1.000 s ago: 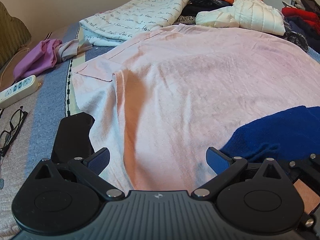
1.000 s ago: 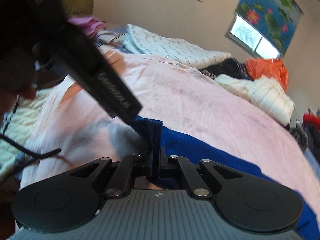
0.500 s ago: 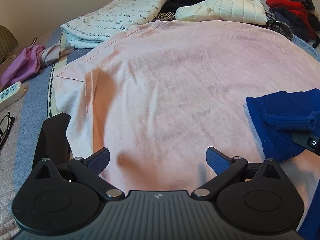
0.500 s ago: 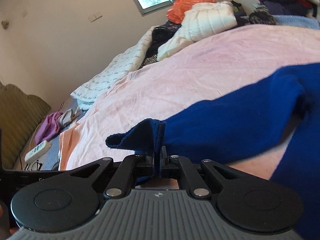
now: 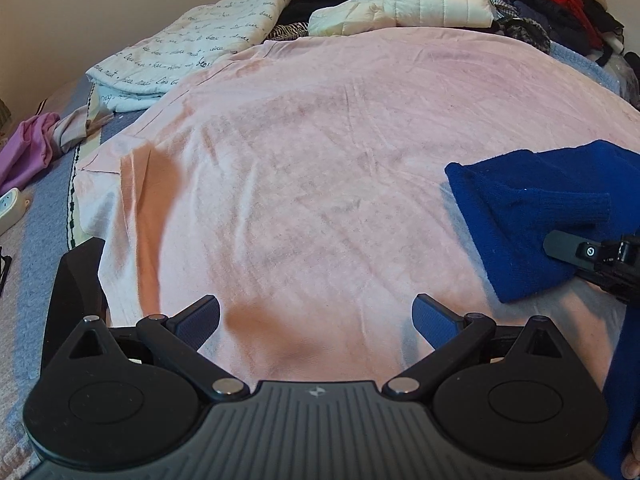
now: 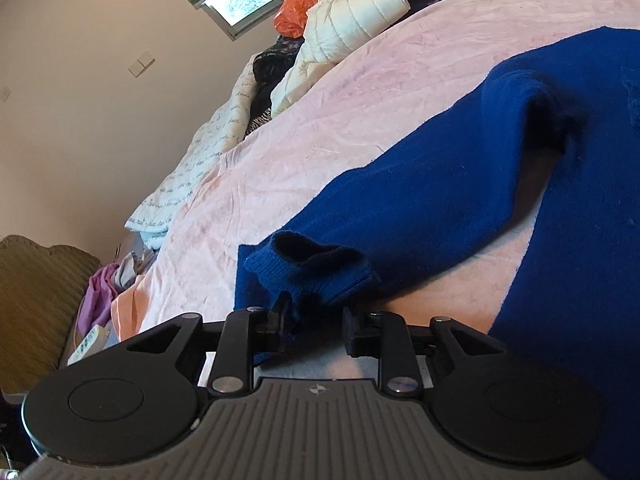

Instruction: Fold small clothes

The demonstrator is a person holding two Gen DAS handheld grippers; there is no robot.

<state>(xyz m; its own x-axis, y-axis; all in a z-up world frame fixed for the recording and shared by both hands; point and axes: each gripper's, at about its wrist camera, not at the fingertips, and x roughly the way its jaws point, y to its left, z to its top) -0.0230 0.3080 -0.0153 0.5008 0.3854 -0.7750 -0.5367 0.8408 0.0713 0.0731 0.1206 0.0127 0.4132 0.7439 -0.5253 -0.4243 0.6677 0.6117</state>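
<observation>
As right gripper [image 6: 312,326] jaws opening, blue sweater [image 6: 440,184] cuff btwn pads.

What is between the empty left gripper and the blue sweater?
Nothing visible. Only bare pink blanket lies between the open left gripper and the blue sweater. The right gripper, jaws opening, is at its cuff.

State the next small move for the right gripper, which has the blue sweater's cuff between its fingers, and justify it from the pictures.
Probably draw the right gripper back off the cuff. Its jaws are opening, the folded sleeve already rests on the blue sweater, and the cuff lies slack between the fingers, no longer pinched. The left gripper is open over the pink blanket, holding nothing.
</observation>
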